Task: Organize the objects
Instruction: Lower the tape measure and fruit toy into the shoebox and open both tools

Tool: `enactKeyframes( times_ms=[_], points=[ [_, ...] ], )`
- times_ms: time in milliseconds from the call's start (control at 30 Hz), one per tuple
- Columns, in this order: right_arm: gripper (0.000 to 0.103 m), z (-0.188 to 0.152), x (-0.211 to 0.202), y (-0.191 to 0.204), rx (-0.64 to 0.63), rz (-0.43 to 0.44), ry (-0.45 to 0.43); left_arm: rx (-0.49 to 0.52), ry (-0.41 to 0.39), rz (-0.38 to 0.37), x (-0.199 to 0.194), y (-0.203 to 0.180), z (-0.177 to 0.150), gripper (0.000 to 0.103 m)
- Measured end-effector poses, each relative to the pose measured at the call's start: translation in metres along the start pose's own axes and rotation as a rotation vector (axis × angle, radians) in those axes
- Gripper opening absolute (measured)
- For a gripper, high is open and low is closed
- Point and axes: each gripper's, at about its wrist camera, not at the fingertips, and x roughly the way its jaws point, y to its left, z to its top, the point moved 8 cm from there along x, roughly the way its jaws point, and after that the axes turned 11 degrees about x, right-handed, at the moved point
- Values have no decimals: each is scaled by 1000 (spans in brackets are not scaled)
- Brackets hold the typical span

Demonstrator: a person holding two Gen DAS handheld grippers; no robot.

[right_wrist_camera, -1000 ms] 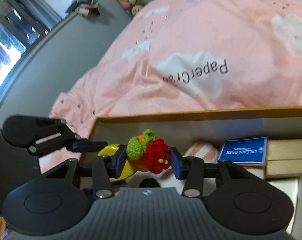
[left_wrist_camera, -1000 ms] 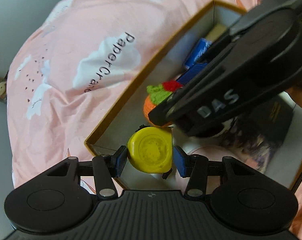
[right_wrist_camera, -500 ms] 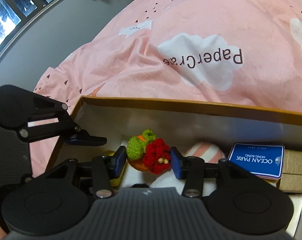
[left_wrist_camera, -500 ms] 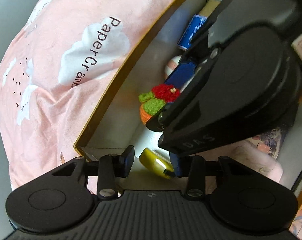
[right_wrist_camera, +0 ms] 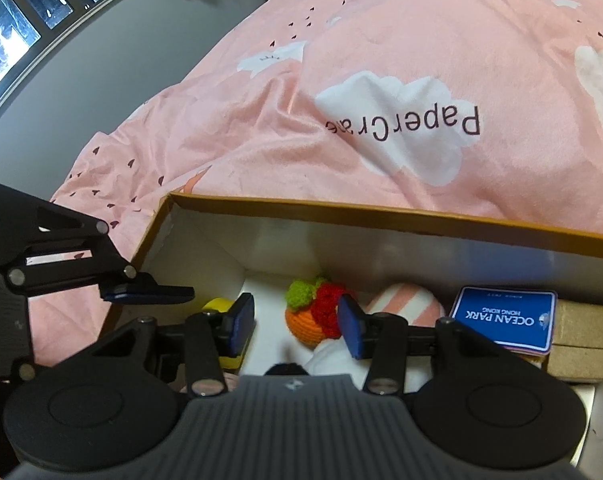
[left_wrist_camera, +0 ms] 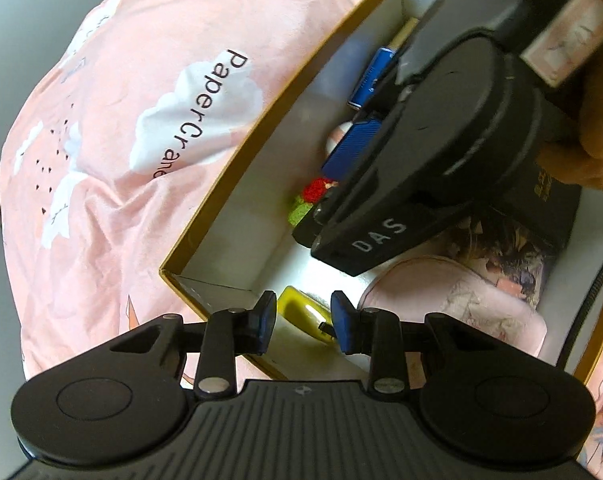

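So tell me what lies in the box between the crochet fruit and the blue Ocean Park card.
A pink-and-white striped round item lies between the crochet fruit and the blue Ocean Park card, seen in the right wrist view.

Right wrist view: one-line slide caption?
Right tongs straddle a crocheted fruit toy inside the cardboard box on a pink blanket.

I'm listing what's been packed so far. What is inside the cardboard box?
Inside the cardboard box: yellow object, crocheted fruit, striped ball, blue Ocean Park card atop tan blocks. The tongs hide the rest.
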Motion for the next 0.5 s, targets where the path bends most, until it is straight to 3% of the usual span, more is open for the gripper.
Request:
enactKeyframes(
  times_ms=[200,500],
  points=[
    [49,4,-26,6,-33,-25,-49,-69,-58,15,-25,2,-5,39],
    [56,-6,-106,14,-92,-102,-168,-210,-180,102,-97,-10,-17,39]
  ],
)
